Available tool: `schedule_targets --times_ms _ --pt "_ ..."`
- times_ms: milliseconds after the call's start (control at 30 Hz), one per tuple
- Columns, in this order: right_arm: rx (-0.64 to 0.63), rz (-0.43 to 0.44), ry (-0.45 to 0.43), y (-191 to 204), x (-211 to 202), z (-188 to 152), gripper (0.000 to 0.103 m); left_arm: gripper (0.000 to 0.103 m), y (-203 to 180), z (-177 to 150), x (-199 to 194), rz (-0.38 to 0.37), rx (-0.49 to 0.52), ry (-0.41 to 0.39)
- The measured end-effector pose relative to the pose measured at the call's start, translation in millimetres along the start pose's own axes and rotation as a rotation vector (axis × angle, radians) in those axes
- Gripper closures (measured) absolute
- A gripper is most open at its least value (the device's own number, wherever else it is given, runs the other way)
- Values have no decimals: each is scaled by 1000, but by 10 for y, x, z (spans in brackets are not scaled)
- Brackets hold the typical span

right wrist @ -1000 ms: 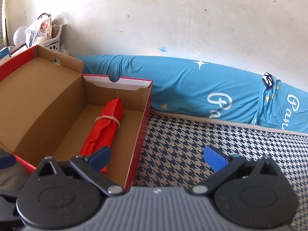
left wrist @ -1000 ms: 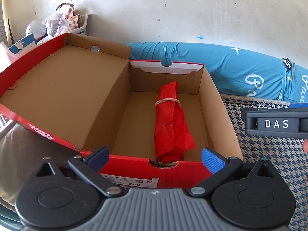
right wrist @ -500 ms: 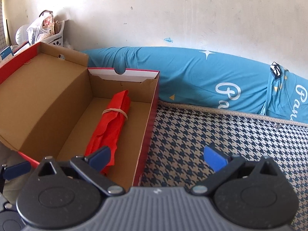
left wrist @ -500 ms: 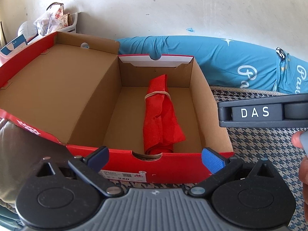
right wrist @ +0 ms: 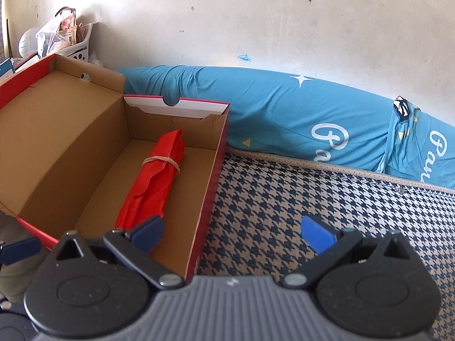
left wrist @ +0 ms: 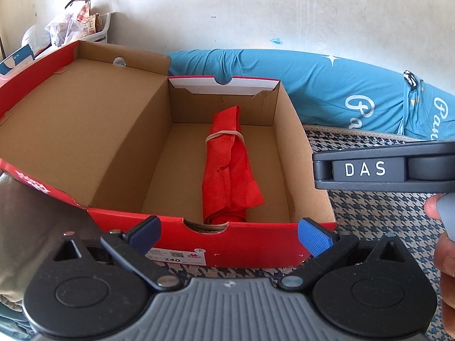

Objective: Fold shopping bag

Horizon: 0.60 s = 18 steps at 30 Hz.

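2 grippers, left gripper (left wrist: 229, 232) and right gripper (right wrist: 233, 234), gape wide, holding nothing. Rolled red shopping bag (left wrist: 229, 167), rubber band (left wrist: 224, 135) around it, lies inside the open shoebox (left wrist: 241, 245) beside a blue bolster (right wrist: 284, 119). Only the left view shows a hand (left wrist: 446, 258).

Bag (left wrist: 227, 167) lies lengthwise in the box (left wrist: 307, 170), straight ahead between the left fingers (left wrist: 314, 236). Lid (left wrist: 76, 130) opens leftward. Bolster (right wrist: 284, 113) runs behind the box; mat (right wrist: 312, 199) lies ahead of the right fingers (right wrist: 317, 234).
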State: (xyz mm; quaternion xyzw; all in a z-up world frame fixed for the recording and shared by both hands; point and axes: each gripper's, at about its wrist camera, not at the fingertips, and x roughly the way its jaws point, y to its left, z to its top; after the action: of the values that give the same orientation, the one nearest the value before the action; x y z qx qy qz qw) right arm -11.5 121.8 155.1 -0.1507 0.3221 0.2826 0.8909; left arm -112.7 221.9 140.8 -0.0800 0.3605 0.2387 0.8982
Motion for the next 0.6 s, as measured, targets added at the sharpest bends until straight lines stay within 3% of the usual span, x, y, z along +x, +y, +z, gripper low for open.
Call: schedule_targets --times_ms 600 --pt "-13 -15 8 14 5 -8 0 0 -35 -1 -7 3 5 -1"
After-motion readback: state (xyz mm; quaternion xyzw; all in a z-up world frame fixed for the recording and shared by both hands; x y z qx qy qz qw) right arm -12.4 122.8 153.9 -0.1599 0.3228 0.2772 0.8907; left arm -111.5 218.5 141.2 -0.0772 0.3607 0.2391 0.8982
